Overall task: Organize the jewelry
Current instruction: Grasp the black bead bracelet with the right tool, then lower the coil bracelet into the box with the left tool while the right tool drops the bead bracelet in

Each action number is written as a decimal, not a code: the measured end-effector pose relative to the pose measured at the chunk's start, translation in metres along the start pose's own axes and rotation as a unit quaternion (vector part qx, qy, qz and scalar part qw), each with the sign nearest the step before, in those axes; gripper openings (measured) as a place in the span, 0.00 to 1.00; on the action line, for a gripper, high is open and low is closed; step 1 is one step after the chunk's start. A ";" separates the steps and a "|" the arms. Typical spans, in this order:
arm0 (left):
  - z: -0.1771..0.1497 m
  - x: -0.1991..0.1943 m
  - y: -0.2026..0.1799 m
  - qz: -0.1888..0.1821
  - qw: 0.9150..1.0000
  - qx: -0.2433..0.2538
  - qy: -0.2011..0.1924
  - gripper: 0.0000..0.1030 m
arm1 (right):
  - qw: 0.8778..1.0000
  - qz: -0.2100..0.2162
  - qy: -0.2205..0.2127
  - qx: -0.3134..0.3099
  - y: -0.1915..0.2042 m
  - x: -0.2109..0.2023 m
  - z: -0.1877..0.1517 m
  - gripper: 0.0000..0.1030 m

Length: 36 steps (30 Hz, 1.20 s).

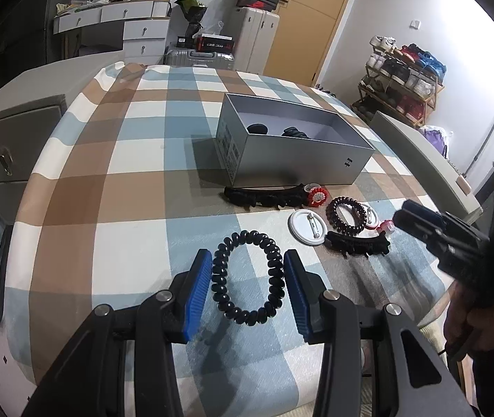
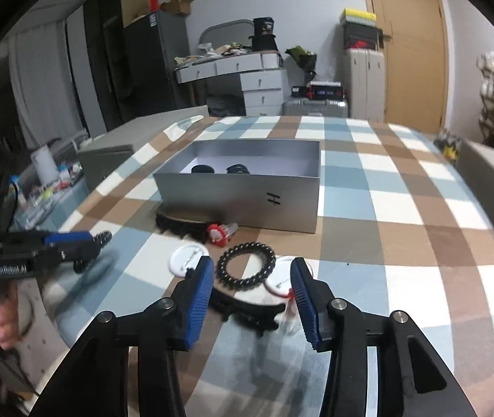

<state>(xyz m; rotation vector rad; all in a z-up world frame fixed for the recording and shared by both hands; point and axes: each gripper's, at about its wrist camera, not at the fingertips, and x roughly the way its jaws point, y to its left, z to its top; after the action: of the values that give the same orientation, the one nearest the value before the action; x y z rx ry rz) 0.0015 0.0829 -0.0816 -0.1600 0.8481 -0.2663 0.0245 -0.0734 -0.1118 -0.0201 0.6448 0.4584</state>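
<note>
at lower centre of the left view, the left gripper (image 1: 247, 281) stands open around a black coil tie (image 1: 247, 276), not yet squeezed. next it must close, then carry the tie up to the box (image 1: 292, 154). the right gripper (image 2: 252, 292) is open over a bead bracelet (image 2: 247, 266).

Left wrist view: looking forward and down along two blue fingers (image 1: 198, 285) at the checked table (image 1: 107, 160), sitting low and close, with the gray box (image 1: 292, 146) in the middle of the frame. Right wrist view: also looking forward and down, from a spot further right, showing the same box (image 2: 243, 187) mid frame. Both sharing the table, box and far white drawers (image 1: 142, 31).
</note>
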 end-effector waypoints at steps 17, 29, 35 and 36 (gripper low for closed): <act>0.000 0.011 -0.001 0.007 1.000 0.005 0.021 0.36 | 0.990 -0.048 0.093 -0.089 0.011 0.062 0.006 0.11; 0.015 0.002 -0.014 0.006 1.000 0.018 -0.004 0.36 | 0.998 -0.011 0.050 -0.043 -0.004 0.033 0.015 0.08; 0.032 0.002 -0.025 0.000 0.999 0.030 -0.023 0.36 | 0.999 0.031 0.012 -0.004 -0.016 0.012 0.033 0.09; 0.034 0.002 -0.027 0.000 0.999 0.031 -0.026 0.36 | 0.999 0.039 0.004 0.004 -0.019 0.008 0.038 0.09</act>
<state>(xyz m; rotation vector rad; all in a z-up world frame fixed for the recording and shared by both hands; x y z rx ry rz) 0.0241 0.0582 -0.0539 -0.1089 0.7865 -0.2879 0.0597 -0.0812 -0.0885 0.0100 0.6558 0.5307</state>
